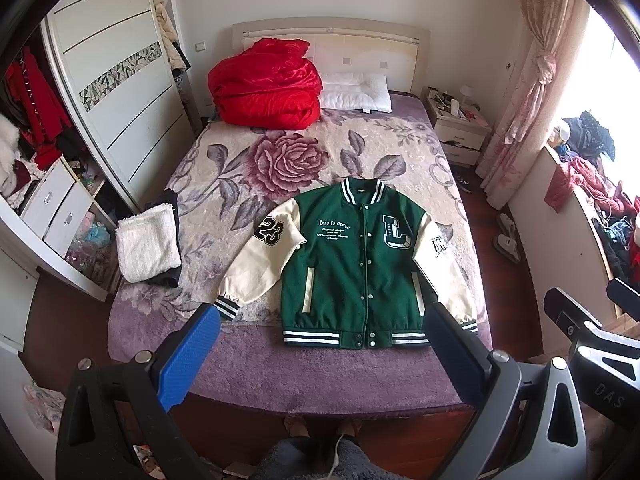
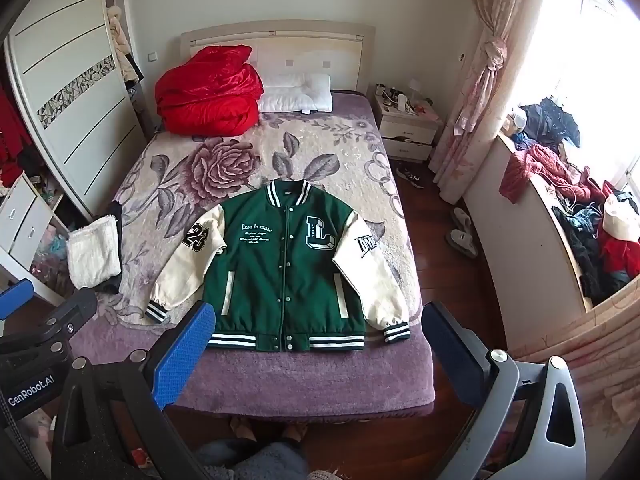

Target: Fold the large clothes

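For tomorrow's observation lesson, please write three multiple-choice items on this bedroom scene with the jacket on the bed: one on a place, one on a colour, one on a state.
1. Where does the red bedding bundle lie?
A. At the head of the bed, beside the white pillow
B. On the floor
C. On top of the jacket

2. What colour are the sleeves of the green jacket?
A. Red
B. Cream
C. Black

3. How does the jacket's front stand?
A. Wide open
B. Folded in half
C. Snapped shut, laid flat with its front up

Answers:
1 A, since the bundle sits by the headboard with the pillow next to it.
2 B, since both sleeves are cream with striped cuffs.
3 C, since the row of snaps runs closed down the middle and the lettering faces up.
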The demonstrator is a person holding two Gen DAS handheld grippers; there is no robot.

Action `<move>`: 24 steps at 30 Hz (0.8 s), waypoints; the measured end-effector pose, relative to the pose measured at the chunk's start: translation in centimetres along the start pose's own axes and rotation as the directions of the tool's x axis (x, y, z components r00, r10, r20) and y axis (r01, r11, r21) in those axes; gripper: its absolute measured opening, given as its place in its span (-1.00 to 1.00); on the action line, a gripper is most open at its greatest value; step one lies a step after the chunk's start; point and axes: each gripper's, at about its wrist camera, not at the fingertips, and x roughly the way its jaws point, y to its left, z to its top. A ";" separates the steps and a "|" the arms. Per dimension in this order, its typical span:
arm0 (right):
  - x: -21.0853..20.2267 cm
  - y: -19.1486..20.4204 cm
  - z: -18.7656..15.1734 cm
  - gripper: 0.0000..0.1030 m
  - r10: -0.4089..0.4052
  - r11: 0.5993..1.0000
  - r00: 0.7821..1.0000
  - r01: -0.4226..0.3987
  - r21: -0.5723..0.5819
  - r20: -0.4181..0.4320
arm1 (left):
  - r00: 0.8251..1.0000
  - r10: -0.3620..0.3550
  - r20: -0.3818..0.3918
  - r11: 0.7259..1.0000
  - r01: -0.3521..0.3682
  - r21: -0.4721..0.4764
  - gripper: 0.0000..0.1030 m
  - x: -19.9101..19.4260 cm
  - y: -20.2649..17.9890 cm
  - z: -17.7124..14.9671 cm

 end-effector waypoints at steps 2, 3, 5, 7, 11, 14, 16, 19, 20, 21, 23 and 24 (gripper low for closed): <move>-0.3 0.0 -0.1 1.00 0.002 1.000 1.000 -0.002 0.004 0.000 | 1.000 -0.002 -0.001 1.000 0.002 0.001 1.00 0.0 0.1 0.1; -0.3 0.0 -0.1 1.00 0.002 1.000 1.000 -0.002 0.005 0.000 | 1.000 -0.001 -0.001 1.000 0.001 0.001 1.00 0.0 0.1 0.1; -0.3 0.0 -0.1 1.00 0.000 1.000 1.000 0.000 0.005 0.001 | 1.000 0.000 0.001 1.000 0.000 0.002 1.00 -0.1 -0.3 -0.1; -0.3 -0.2 -0.3 1.00 0.002 1.000 1.000 -0.002 0.005 0.001 | 1.000 0.001 0.001 1.000 -0.001 0.001 1.00 -0.2 -0.4 -0.1; -0.4 -0.3 -0.4 1.00 0.004 1.000 1.000 -0.004 0.006 0.002 | 1.000 -0.001 -0.001 1.000 0.001 0.001 1.00 -0.4 -0.4 -0.1; -0.3 -0.4 -0.5 1.00 0.005 1.000 1.000 -0.005 0.007 0.005 | 1.000 -0.005 -0.001 1.000 0.005 0.003 1.00 -0.6 -0.5 0.0; -0.4 -0.4 -0.5 1.00 0.008 1.000 1.000 -0.008 0.008 0.005 | 1.000 -0.004 -0.001 1.000 0.004 0.002 1.00 -0.7 -0.5 0.1; -0.6 -0.4 -0.9 1.00 0.009 1.000 1.000 -0.009 0.009 0.008 | 1.000 -0.001 0.004 1.000 0.001 0.004 1.00 -0.6 -0.3 -0.6; -0.6 -0.5 -0.8 1.00 0.011 1.000 1.000 -0.011 0.010 0.008 | 1.000 -0.001 0.004 1.000 0.001 0.004 1.00 -0.7 -0.3 -0.6; -0.6 -0.5 -0.8 1.00 0.011 1.000 1.000 -0.011 0.010 0.007 | 1.000 -0.002 0.003 1.000 0.002 0.003 1.00 -0.5 -0.3 -0.6; -0.7 -0.4 -0.8 1.00 0.009 1.000 1.000 -0.009 0.007 0.007 | 1.000 -0.003 0.005 1.000 0.003 0.001 1.00 -0.7 -0.2 -0.6; -0.6 -0.5 -0.8 1.00 0.011 1.000 1.000 -0.011 0.010 0.007 | 1.000 -0.002 0.006 1.000 0.002 0.001 1.00 -0.8 -0.2 -0.7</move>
